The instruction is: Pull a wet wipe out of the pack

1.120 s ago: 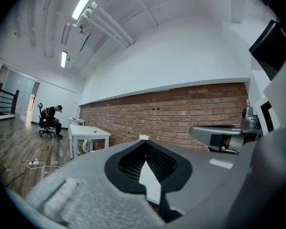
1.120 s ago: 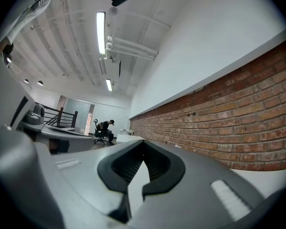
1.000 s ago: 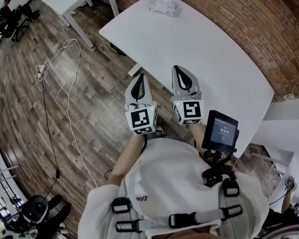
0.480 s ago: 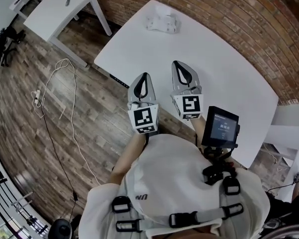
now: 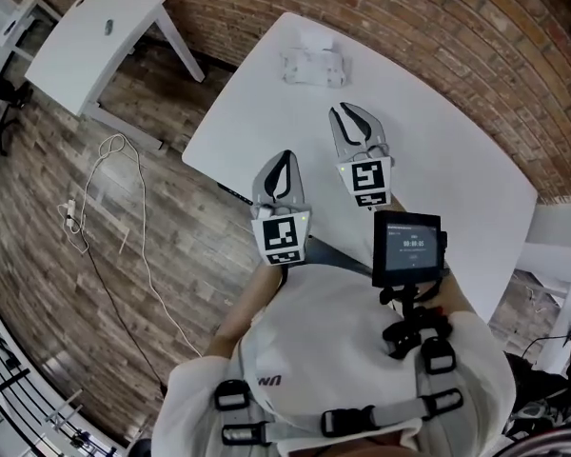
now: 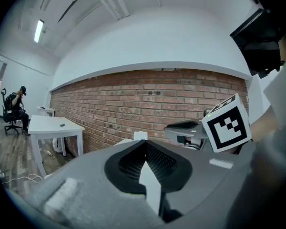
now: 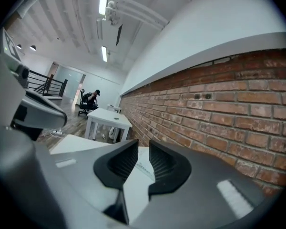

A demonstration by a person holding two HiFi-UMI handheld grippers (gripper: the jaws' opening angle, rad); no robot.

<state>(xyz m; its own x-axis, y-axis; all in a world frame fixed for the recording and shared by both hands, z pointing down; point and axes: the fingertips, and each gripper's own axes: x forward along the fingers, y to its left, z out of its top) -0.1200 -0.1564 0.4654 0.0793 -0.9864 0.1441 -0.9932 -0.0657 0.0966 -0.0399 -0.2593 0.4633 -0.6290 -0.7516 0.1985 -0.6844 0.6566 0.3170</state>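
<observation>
Two empty grippers: right gripper (image 5: 358, 114), jaws parted, just opening, nearer the wet wipe pack (image 5: 313, 65) lying crosswise at the white table's (image 5: 438, 160) far end; left gripper (image 5: 285, 157) clenched.

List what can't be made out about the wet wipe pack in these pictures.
- Wet wipe pack, head view: too small to tell whether it is open or whether a wipe sticks out.
- Left gripper view: the shut left tongs hide all but a white sliver of it.
- Right gripper view: the right tongs, whose jaws have just been opening with nothing between them, cover most of it.
</observation>
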